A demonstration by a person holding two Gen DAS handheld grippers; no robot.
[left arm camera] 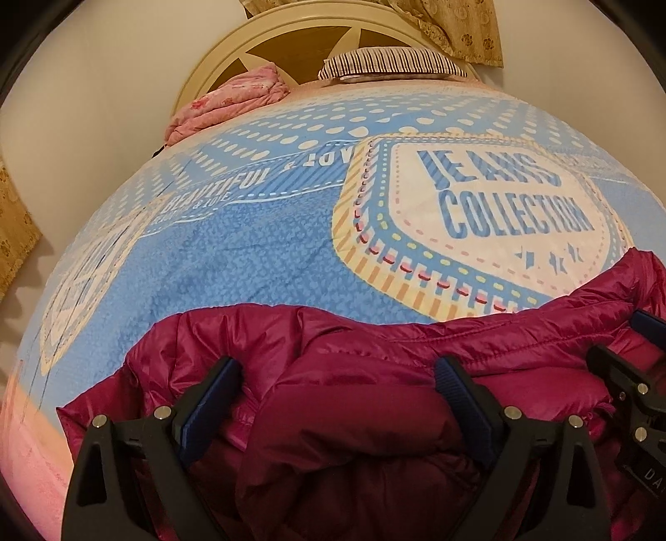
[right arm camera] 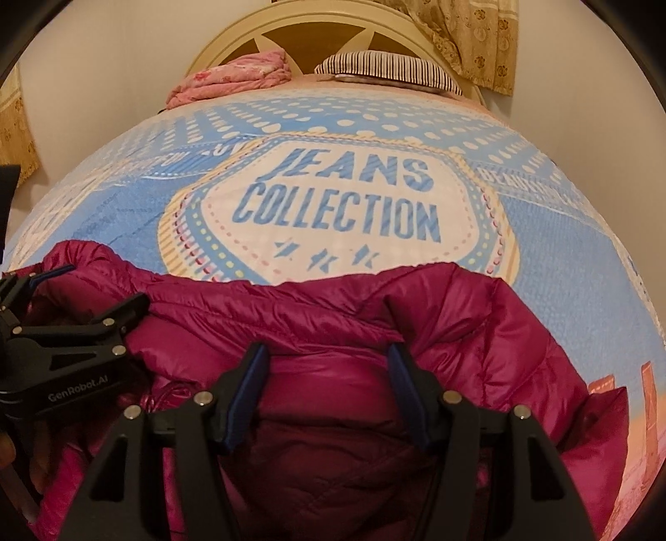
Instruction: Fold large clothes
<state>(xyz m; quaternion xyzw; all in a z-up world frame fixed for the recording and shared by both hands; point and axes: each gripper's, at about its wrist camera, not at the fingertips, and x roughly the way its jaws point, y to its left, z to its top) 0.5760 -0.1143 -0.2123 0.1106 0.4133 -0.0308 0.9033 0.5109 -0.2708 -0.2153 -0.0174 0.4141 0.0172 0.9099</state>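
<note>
A magenta quilted puffer jacket lies bunched at the near edge of the bed; it also shows in the right wrist view. My left gripper is open, its blue-padded fingers spread wide over a thick fold of the jacket. My right gripper is open too, its fingers straddling a bulge of the jacket. The right gripper shows at the right edge of the left wrist view. The left gripper shows at the left edge of the right wrist view.
The bed carries a blue cover printed "JEANS COLLECTION". A folded pink blanket and a striped pillow lie by the cream headboard. Patterned curtains hang at the sides.
</note>
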